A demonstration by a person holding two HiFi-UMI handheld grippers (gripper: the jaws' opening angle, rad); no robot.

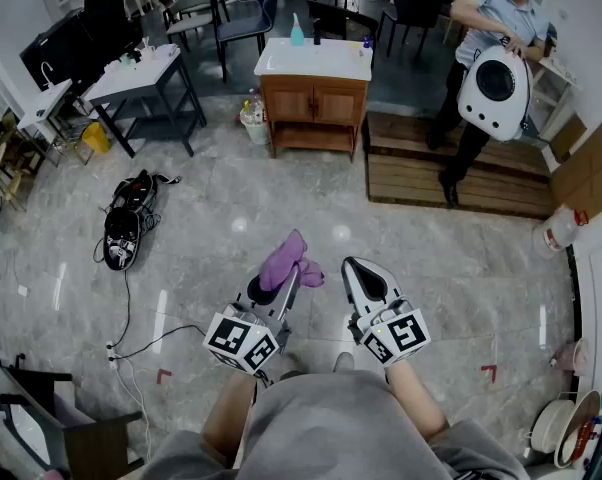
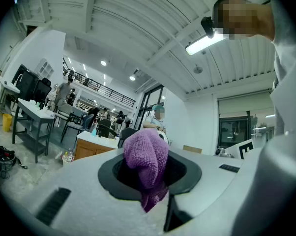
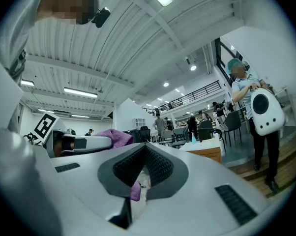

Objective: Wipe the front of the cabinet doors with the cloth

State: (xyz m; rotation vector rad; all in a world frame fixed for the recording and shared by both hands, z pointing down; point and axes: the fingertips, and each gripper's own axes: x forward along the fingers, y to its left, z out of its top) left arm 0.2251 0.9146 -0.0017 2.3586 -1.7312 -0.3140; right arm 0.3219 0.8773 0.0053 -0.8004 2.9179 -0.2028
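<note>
**Two doors unwiped: cloth in hand, cabinet across the floor**

Purple and bunched, the cloth (image 1: 284, 258) sits in the left gripper (image 1: 281, 286), whose jaws pinch it near the middle. A fold stands up above them and a tail hangs below. It is held in the air in front of the person's waist and touches nothing else. The right gripper (image 1: 361, 276) is just beside it, with its jaws pressed together and nothing gripped. A purple fleck shows low in the slit between them, too small to identify.

The cabinet (image 1: 315, 98) stands well apart, across a stretch of bare floor (image 1: 231, 198), with its two wooden doors facing the person and closed. A white top carries a bottle (image 1: 297, 32). A bystander (image 1: 486, 28) holding a white carrier stands on the platform (image 1: 451, 168) to the cabinet's right, clear of the doors.

The step in hand looks like the approach: the cloth is picked up but wiping has not begun. The next move calls for walking up to the cabinet and lowering the left gripper to door height. The loose fold, rather than the jaw tips, should then be pressed flat against one door. The grip needs to stay firm enough that the cloth does not drag out during strokes. The right gripper seems to have no job yet.
</note>
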